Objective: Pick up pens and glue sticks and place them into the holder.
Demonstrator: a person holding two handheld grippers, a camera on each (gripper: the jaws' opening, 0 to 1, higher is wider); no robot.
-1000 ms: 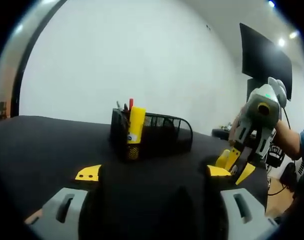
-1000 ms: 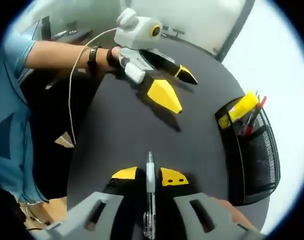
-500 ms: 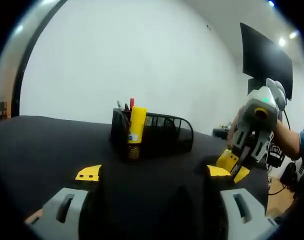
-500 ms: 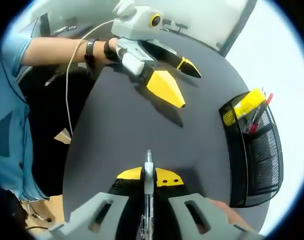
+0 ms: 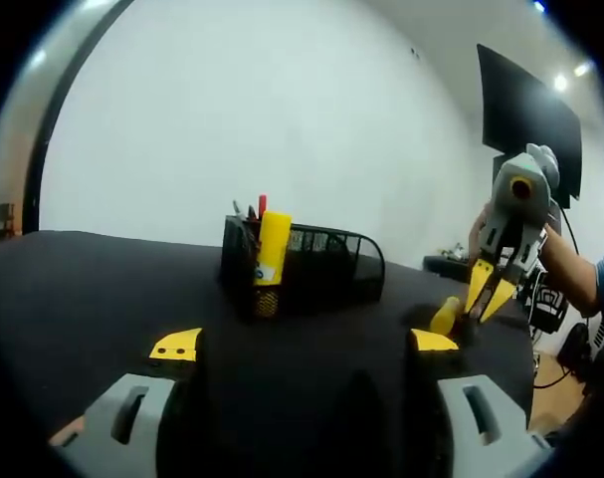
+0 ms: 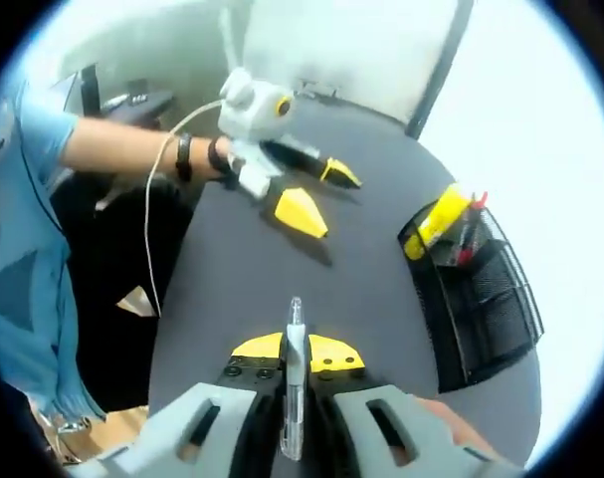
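Standing on the matte black table point(image 5: 93, 289) is the holder point(image 5: 302, 269), a black wire-mesh organiser with a tall squarish cup at one end and a lower, round-edged tray running off beside it. Inside the tall cup leans a smooth yellow glue stick point(image 5: 271, 247), cylindrical with a pale label near its base, and next to it rise thin pens, one red-tipped point(image 5: 261, 205). In the right gripper view the same mesh holder point(image 6: 476, 289) sits near the far edge of the round table point(image 6: 242, 289), its yellow glue stick point(image 6: 433, 221) slanting out of the cup. The right hand-held gripper point(image 6: 295, 351), grey-bodied with flat yellow pads, is clamped on a slim clear-barrelled pen point(image 6: 294, 373) that lies along the line of its jaws with the tip pointing forward, well apart from the holder. The left hand-held gripper point(image 5: 306, 344) rests low over the table facing the holder, its wedge-shaped yellow tips spread wide with nothing between them; seen from the right gripper view, this left hand-held gripper point(image 6: 316, 189) has a white moulded body, and a person's forearm with a dark wristband point(image 6: 185, 156) reaches in behind it. A blue sleeve point(image 6: 28, 249) shows further from the holder.
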